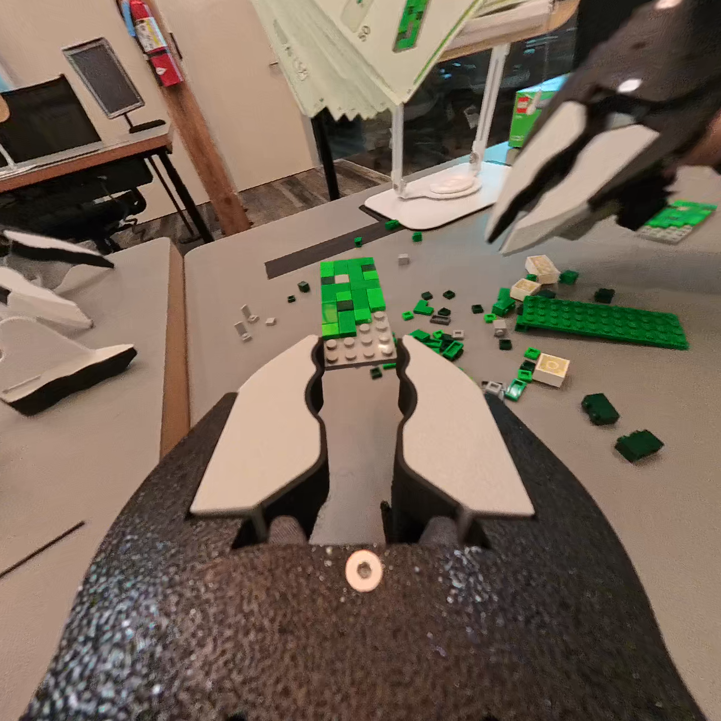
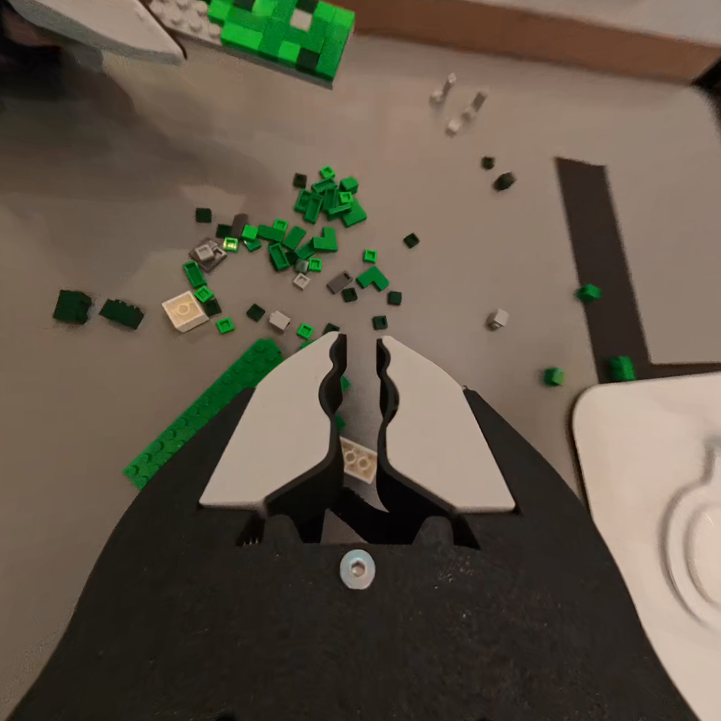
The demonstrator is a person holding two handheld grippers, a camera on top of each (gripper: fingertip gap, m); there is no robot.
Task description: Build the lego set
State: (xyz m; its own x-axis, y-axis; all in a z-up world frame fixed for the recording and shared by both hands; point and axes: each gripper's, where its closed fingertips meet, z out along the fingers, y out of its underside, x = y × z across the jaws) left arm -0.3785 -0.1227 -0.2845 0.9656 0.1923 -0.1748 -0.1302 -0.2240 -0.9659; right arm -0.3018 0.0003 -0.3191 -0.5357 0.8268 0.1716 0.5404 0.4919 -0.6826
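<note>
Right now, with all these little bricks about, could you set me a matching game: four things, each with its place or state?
Things:
1. grey plate with green tiles
2. long green plate
3. right gripper
4. fire extinguisher

Places or states:
A. on the wall
B. open, holding nothing
C. flat on the table
D. gripped at its grey end

Pairs: 1-D, 2-C, 3-B, 4-A

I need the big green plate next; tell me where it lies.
The green plate lies flat on the table, right of the left gripper, white bricks beyond it.

Scattered green bricks point(image 2: 312, 234) crowd the table point(image 2: 487, 242); right of them lies open.
</note>
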